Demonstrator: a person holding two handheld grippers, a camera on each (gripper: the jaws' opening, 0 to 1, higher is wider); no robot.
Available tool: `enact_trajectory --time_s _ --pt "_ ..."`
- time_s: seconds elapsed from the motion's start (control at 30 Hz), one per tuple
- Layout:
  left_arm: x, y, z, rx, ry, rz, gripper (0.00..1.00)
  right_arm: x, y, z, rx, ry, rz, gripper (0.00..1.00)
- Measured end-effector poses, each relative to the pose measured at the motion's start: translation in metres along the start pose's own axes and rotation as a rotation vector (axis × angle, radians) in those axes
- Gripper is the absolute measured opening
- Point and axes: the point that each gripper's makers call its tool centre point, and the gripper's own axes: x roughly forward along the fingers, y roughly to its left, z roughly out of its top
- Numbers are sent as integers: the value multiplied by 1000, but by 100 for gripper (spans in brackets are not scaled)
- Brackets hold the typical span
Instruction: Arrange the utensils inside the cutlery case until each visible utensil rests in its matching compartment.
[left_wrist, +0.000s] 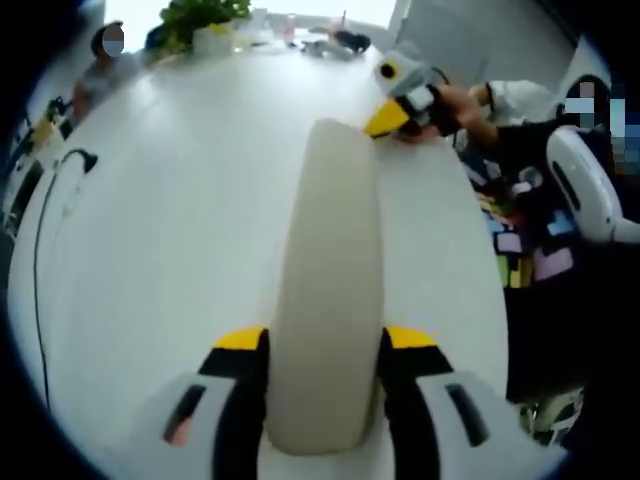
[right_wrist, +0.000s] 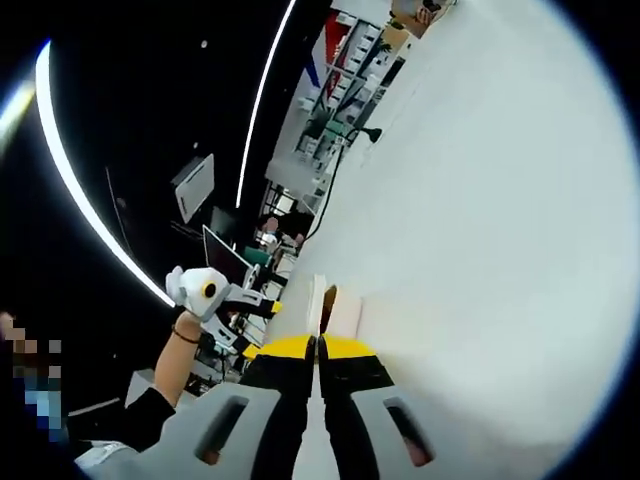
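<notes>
Beige and long, the cutlery case (left_wrist: 325, 300) lies closed between the jaws of the left hand-held gripper (left_wrist: 325, 345), whose yellow-tipped fingers (left_wrist: 240, 340) press its two sides near its close end; the case stretches away from the camera over the white counter (left_wrist: 180, 230). At the case's far end, in the left gripper view, the right hand-held gripper (left_wrist: 385, 118) meets it with its yellow tip, held by a person's hand (left_wrist: 452, 108) coming from a white sleeve (left_wrist: 520, 98). A black cable (left_wrist: 45, 250) runs along the counter's left edge, and a green plant in a white pot (left_wrist: 210, 25) stands at the far end, near a seated person (left_wrist: 105, 65).

In the right gripper view, the right hand-held gripper (right_wrist: 318, 345) has its jaws drawn together, with only a thin dark slit between the yellow tips; whether they pinch the edge of the pale cutlery case (right_wrist: 335, 305) just ahead of them cannot be told. The left hand-held gripper (right_wrist: 255, 300) shows to the left there, held by a hand with a wristband (right_wrist: 183, 335). The counter (right_wrist: 480, 220) sweeps up to the right, with cluttered shelving (right_wrist: 345, 90) beyond it. No utensils can be made out
</notes>
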Motion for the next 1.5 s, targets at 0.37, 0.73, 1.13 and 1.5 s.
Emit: enact_trajectory --time_s 0.37,0.73,1.13,1.5 --pt "-1 0 -3 -2 -6 5 47 -3 -3 5 -83 -22 -33 4" --pt "0 2 -4 -7 -12 22 47 4 27 13 -507 98 -86 7" --pt "-1 2 -3 -5 2 26 47 23 65 14 -811 267 9 11" --pt "-6 4 -8 -1 10 53 47 32 40 -10 -1150 634 -66 11"
